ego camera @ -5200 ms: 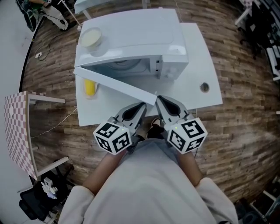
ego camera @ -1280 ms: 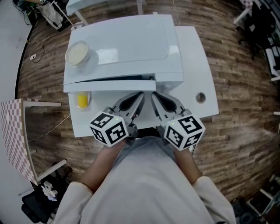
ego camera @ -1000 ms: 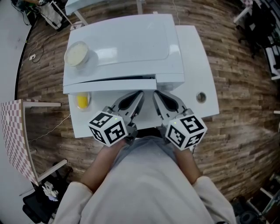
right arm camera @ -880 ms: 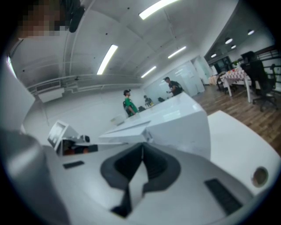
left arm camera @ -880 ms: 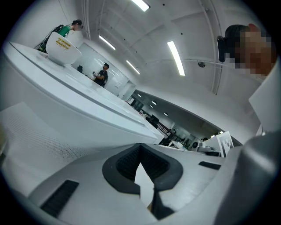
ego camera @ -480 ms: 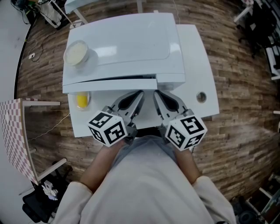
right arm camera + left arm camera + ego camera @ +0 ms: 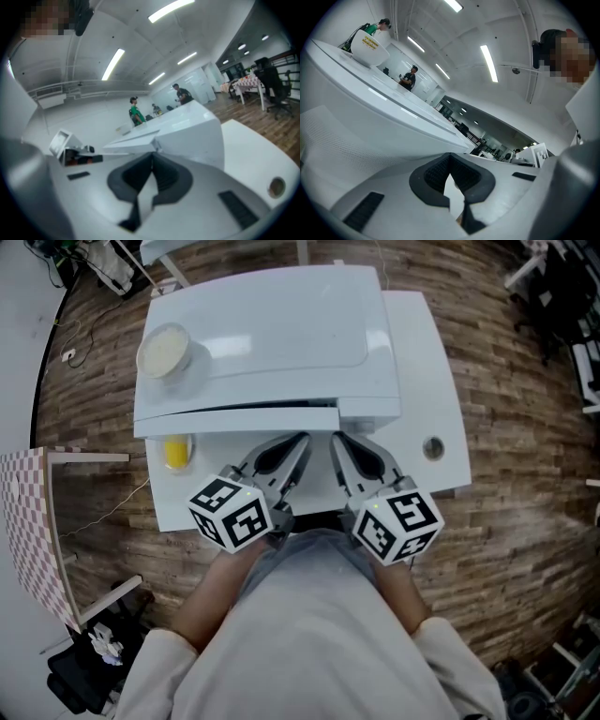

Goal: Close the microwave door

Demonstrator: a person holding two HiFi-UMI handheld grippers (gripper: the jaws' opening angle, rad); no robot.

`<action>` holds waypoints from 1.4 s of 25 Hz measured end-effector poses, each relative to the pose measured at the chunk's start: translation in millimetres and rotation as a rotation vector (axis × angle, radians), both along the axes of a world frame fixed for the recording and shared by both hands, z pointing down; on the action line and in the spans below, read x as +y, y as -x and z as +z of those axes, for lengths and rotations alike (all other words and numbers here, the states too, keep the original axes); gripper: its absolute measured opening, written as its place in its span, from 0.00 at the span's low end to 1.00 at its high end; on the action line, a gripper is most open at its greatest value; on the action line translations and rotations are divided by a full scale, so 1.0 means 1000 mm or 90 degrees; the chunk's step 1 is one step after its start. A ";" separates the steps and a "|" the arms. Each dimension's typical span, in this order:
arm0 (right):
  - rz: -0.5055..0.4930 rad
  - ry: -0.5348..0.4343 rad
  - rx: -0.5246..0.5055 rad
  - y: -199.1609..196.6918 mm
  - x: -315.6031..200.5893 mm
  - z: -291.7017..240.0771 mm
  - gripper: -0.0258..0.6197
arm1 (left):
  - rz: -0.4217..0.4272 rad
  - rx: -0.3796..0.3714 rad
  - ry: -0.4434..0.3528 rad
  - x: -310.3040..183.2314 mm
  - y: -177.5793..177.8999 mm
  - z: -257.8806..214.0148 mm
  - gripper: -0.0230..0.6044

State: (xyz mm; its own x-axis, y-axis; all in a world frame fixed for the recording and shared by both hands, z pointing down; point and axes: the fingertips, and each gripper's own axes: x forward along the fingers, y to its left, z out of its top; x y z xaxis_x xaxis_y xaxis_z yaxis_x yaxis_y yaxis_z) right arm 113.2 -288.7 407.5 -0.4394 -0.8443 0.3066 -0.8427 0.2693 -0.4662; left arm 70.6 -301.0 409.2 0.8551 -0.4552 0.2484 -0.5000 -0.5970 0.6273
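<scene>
The white microwave (image 7: 272,334) stands on a white table (image 7: 427,381). Its door (image 7: 234,418) lies flat along the front, with only a thin dark seam under the top edge. My left gripper (image 7: 298,442) and right gripper (image 7: 337,442) sit side by side just in front of the door's right end, both shut with nothing between the fingers. In the left gripper view the tips (image 7: 450,159) point up at the door (image 7: 347,140), very close. In the right gripper view the microwave's corner (image 7: 187,131) rises behind the shut tips (image 7: 152,157).
A cream bowl (image 7: 164,351) rests on the microwave's top at the left. A yellow object (image 7: 175,454) lies on the table under the door's left end. The table has a round cable hole (image 7: 432,448). A checkered surface (image 7: 23,521) stands at the left.
Five seconds ago the door stood wide open at an angle; it has since swung against the front. Over the last second the grippers and door have barely moved.
</scene>
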 end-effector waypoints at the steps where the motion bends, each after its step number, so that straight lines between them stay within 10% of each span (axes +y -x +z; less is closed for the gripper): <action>1: 0.001 -0.001 0.001 0.000 0.000 0.000 0.08 | 0.000 0.000 0.001 0.000 0.000 0.001 0.06; 35: -0.022 -0.020 -0.008 0.006 -0.012 -0.007 0.08 | -0.018 0.008 0.000 -0.010 0.005 -0.006 0.06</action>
State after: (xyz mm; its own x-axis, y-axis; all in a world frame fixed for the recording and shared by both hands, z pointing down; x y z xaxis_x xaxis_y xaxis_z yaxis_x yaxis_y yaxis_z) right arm 107.4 -300.6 400.0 -0.4715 -0.8380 0.2745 -0.8271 0.3123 -0.4673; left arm 65.5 -310.7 403.7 0.8453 -0.4787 0.2372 -0.5080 -0.5830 0.6341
